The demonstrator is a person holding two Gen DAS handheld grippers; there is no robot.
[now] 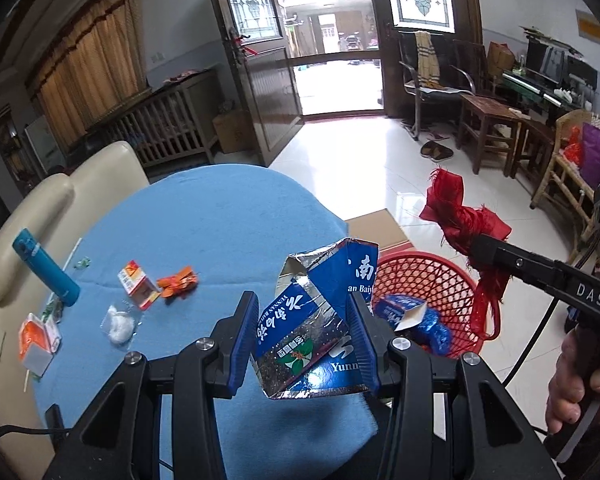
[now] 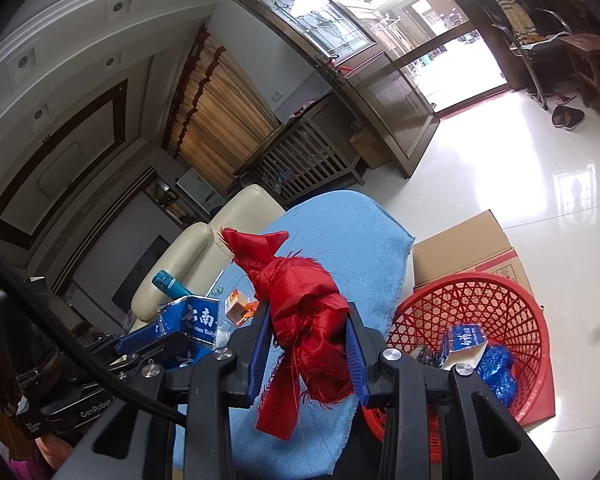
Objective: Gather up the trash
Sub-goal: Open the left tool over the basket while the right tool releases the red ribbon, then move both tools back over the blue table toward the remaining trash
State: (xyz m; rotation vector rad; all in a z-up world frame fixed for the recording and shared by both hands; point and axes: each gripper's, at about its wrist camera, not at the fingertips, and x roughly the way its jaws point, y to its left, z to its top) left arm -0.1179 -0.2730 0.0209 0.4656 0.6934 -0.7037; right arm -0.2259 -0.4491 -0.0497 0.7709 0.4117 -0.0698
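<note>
Left wrist, grip: my left gripper (image 1: 304,336) has its jaws clamped on a flattened blue carton (image 1: 312,320) with a crinkled silver foil lining, held over the table edge next to the basket.
Left wrist, hidden: the carton blocks my sight of the near rim of the red basket (image 1: 432,276); I can only half read its printing.
Left wrist, table: a round table under a soft blue cloth (image 1: 220,220) holds a small orange box (image 1: 138,284), a crumpled orange wrapper (image 1: 178,280), a clear plastic wad (image 1: 120,324), a teal bottle (image 1: 46,266) and an orange-and-white pack (image 1: 38,340).
Left wrist, other arm: the right gripper's tips are buried in frayed red cloth (image 1: 460,220).
Right wrist, grip: my right gripper (image 2: 308,344) is pinching that shiny, fraying red cloth (image 2: 300,312), held above the table edge just left of the basket.
Right wrist, basket: an open plastic lattice basket (image 2: 500,300) sits on the floor, with a blue carton piece (image 2: 462,340) and crumpled blue foil (image 2: 496,368) inside; my own finger cuts off its left rim.
Right wrist, behind: a cardboard box (image 2: 460,244) stands against the basket.
</note>
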